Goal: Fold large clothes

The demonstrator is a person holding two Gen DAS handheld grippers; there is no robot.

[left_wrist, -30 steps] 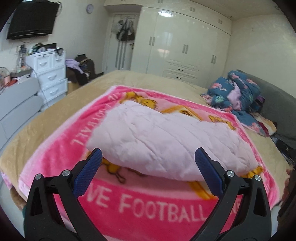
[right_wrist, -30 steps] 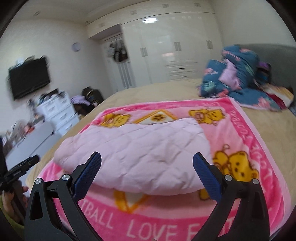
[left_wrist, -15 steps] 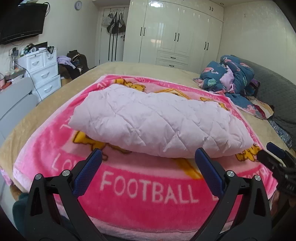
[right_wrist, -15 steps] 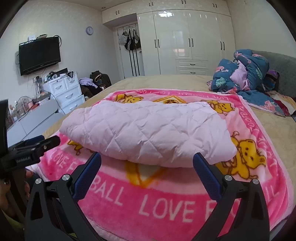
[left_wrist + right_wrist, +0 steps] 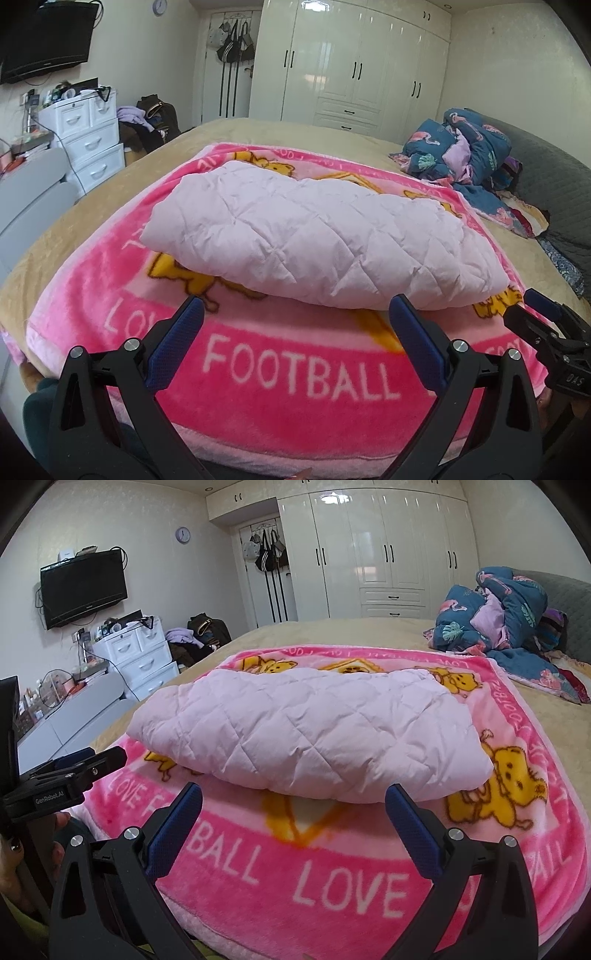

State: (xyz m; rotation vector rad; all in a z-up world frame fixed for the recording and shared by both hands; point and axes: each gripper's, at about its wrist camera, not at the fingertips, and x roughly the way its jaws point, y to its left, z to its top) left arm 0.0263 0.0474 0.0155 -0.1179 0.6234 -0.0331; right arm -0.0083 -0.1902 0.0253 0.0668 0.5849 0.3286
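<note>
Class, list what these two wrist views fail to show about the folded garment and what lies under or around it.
- Garment: its type and underside, folded in on itself, both views.
- Blanket: lettering covered by the garment and the left gripper; near edge cut off by the frame.
- Right gripper: fingers hide blanket words in the right view.
- Clock: hands too small to read.

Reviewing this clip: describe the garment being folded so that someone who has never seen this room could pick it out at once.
Start at the large bed under its tan cover, then find the bright pink cartoon blanket lettered FOOTBALL spread on it. The garment is the pale lilac quilted bundle lying folded on that blanket's middle. Unlike the dark blue flamingo-print bedding heaped at the far right, it is plain, puffy and diamond-stitched.
</note>
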